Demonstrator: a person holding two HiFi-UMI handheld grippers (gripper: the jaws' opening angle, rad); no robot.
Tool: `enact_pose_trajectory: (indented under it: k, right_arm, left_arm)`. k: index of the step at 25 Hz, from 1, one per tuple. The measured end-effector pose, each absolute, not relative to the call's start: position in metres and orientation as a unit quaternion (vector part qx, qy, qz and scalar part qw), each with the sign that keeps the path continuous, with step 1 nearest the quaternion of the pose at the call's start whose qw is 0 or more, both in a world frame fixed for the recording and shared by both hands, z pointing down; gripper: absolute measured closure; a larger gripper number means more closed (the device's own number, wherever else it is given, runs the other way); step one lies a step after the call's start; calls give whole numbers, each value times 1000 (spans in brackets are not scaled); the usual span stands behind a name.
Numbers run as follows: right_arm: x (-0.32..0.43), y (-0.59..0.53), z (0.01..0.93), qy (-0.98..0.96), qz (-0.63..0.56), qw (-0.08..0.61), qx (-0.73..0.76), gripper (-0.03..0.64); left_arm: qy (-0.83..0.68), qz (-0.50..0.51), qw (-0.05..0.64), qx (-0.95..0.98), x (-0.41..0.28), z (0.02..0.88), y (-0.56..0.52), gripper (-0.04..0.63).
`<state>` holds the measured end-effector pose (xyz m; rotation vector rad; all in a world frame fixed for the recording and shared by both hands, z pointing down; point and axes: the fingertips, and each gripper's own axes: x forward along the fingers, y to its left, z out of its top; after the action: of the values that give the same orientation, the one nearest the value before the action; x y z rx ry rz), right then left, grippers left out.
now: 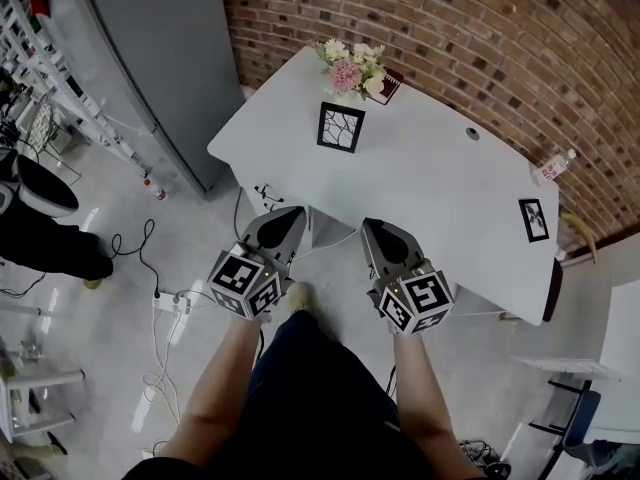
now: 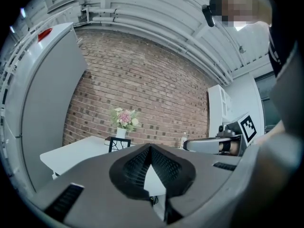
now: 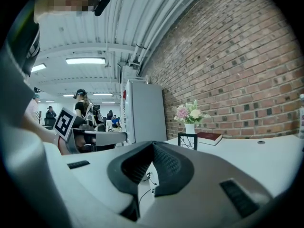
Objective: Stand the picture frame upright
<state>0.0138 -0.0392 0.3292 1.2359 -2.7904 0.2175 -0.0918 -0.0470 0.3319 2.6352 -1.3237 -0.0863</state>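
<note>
**Brick-walled room: both grippers closed and empty at the table's edge**

Red brick wall (image 1: 450, 28) backs a white rounded table (image 1: 430, 183) in the head view. The left gripper (image 1: 290, 216) and the right gripper (image 1: 378, 228) hover side by side at the table's near edge. Ahead of the left gripper, well apart from it, a black picture frame with a branching line drawing (image 1: 341, 127) stands upright on the table. Beyond the frame sit a white vase of pink and cream flowers (image 1: 352, 68) and a dark red book (image 1: 390, 86). Far off to the right gripper's right, near the table's end, a second small black picture frame (image 1: 533, 219) lies flat. A clear plastic bottle (image 1: 556, 165) stands past it. A tall grey cabinet (image 1: 150, 58) rises to the left gripper's left.

In the left gripper view, that gripper's (image 2: 151, 148) jaws are pressed together with nothing between them. The upright frame (image 2: 119, 144) shows ahead and a little left, the flowers (image 2: 124, 119) behind it. The right gripper (image 2: 209, 145) is alongside on the right.

In the right gripper view, its (image 3: 153, 144) jaws also meet, empty. The upright frame (image 3: 187, 140) stands ahead and slightly right, with the book (image 3: 209, 137) just past it.
</note>
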Motion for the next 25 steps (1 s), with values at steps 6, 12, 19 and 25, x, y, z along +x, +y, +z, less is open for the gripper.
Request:
enact_pose_trajectory:
  k: [6, 12, 19, 25]
  right_arm:
    - [16, -26, 316, -911, 63, 35, 406, 614]
    - [16, -14, 308, -913, 57, 30, 403, 614]
    - [18, -2, 307, -913, 60, 26, 403, 614]
    - [19, 3, 308, -913, 57, 27, 403, 614]
  left_arm:
    - [-455, -36, 95, 885, -92, 323, -31, 595]
    - [-462, -47, 98, 880, -92, 318, -18, 595]
    - [-462, -46, 95, 881, -88, 311, -8, 595]
    - [-464, -45, 94, 880, -85, 311, -4, 595]
